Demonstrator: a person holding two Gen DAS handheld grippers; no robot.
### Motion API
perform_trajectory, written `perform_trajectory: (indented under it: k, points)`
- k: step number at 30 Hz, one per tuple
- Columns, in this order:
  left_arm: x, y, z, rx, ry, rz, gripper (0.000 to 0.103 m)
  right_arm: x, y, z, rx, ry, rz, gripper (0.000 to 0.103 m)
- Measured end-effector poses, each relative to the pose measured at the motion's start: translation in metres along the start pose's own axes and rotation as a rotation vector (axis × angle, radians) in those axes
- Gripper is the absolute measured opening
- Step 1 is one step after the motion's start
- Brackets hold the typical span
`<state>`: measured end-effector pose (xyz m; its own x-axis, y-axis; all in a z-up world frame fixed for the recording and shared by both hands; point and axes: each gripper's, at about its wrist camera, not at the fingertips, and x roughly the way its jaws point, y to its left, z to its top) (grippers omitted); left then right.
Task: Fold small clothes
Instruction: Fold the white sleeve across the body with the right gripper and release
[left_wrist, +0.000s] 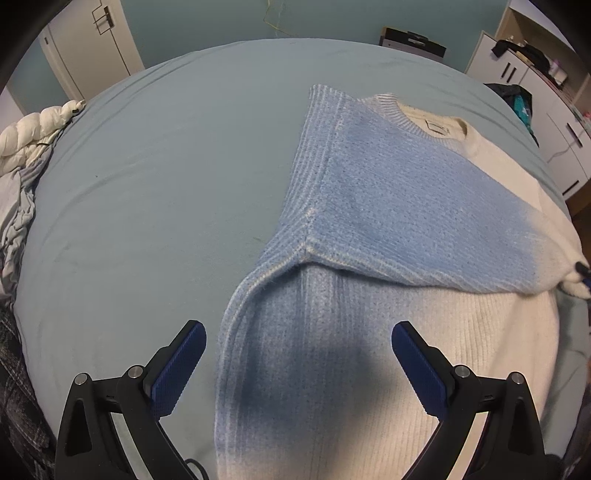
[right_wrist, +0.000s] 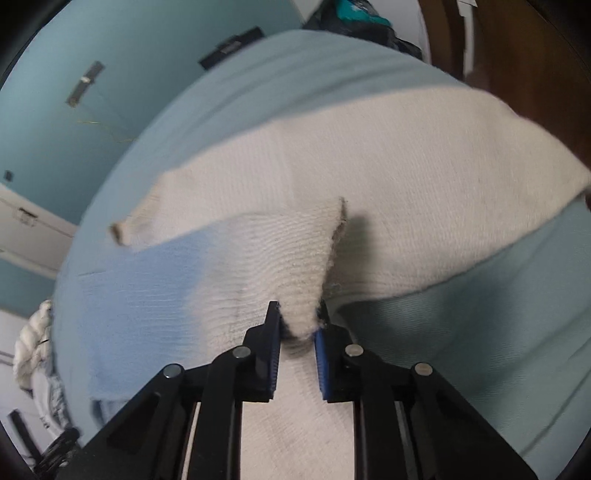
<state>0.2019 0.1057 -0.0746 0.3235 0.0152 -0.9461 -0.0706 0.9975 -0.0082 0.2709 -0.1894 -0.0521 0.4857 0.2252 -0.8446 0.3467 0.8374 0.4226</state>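
Observation:
A blue and cream knitted sweater (left_wrist: 388, 206) lies on the light blue bed sheet (left_wrist: 166, 166), collar at the far side. Its blue left sleeve is folded across the body toward the right. My left gripper (left_wrist: 299, 365) is open and empty, hovering above the sweater's lower left body. In the right wrist view the sweater (right_wrist: 406, 166) shows cream, with the blue sleeve part at the left. My right gripper (right_wrist: 297, 325) is shut on the cream cuff end of the sleeve (right_wrist: 306, 280) and holds it just above the sweater's body. The right gripper also shows at the left wrist view's right edge (left_wrist: 583, 273).
A white puffy jacket (left_wrist: 29, 136) and crumpled cloth lie at the bed's left edge. White cupboards (left_wrist: 546, 107) stand at the right, a wardrobe (left_wrist: 88, 48) at the back left. A black box (left_wrist: 413, 42) leans on the teal wall.

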Motion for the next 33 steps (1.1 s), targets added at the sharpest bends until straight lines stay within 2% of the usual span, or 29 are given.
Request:
perform_trajectory:
  k: [4,5,6,8,9,11,12,13,14,15,16,17,20,23,26,27,28,30,33]
  points:
    - [-0.004,0.003,-0.002,-0.012,-0.006,0.004,0.102,-0.020,-0.013,-0.001,0.072,0.020,0.092,0.012]
    - [-0.004,0.004,-0.002,-0.017,-0.006,0.005,0.102,-0.016,-0.020,-0.003,0.088,0.037,0.088,0.014]
    - [-0.003,0.005,-0.001,-0.019,-0.005,0.005,0.102,-0.008,-0.020,-0.004,0.083,0.054,0.061,0.017]
    - [-0.001,0.006,-0.001,-0.020,-0.005,0.015,0.102,0.013,-0.028,-0.009,0.050,0.114,-0.086,0.041]
    - [0.000,0.007,0.000,-0.020,-0.005,0.022,0.102,0.025,-0.035,-0.014,0.040,0.157,-0.183,0.044]
    - [0.006,0.006,0.001,-0.013,0.002,0.035,0.102,0.027,-0.038,-0.023,0.011,0.160,-0.239,0.044]
    - [0.010,0.006,0.002,-0.008,0.008,0.044,0.102,0.023,-0.033,-0.031,-0.015,0.140,-0.242,0.046]
    - [0.012,0.006,0.002,-0.005,0.013,0.050,0.102,0.019,-0.029,-0.036,-0.029,0.130,-0.238,0.052]
    - [0.017,0.005,0.002,0.000,0.019,0.059,0.102,0.013,-0.018,-0.046,-0.059,0.111,-0.212,0.062]
    - [0.021,0.005,0.003,0.005,0.024,0.071,0.102,0.005,-0.011,-0.056,-0.079,0.091,-0.180,0.068]
    - [0.023,0.005,0.003,0.007,0.024,0.081,0.102,-0.008,-0.001,-0.073,-0.098,0.055,-0.125,0.078]
    - [0.026,0.006,0.003,0.009,0.025,0.096,0.102,-0.015,0.002,-0.084,-0.104,0.034,-0.092,0.084]
    - [0.034,0.005,0.003,0.024,0.024,0.130,0.102,-0.026,0.010,-0.122,-0.087,-0.003,0.023,0.087]
    - [0.040,-0.003,0.002,0.074,0.007,0.155,0.102,-0.014,0.026,-0.138,-0.087,0.064,0.040,0.087]
    - [0.044,-0.013,0.004,0.144,-0.008,0.158,0.102,-0.002,0.024,-0.143,-0.009,0.090,0.063,0.087]
    - [0.045,-0.016,0.005,0.160,-0.013,0.167,0.102,-0.001,0.023,-0.145,-0.007,0.089,0.054,0.087]
    - [0.046,-0.018,0.007,0.170,-0.016,0.176,0.102,0.005,0.025,-0.144,-0.038,0.087,0.006,0.087]
    - [0.049,-0.021,0.014,0.174,-0.013,0.181,0.102,-0.008,0.021,-0.146,-0.064,0.070,-0.040,0.087]
    - [0.062,-0.024,0.023,0.178,0.009,0.146,0.102,-0.008,0.015,-0.140,-0.054,0.044,-0.044,0.087]
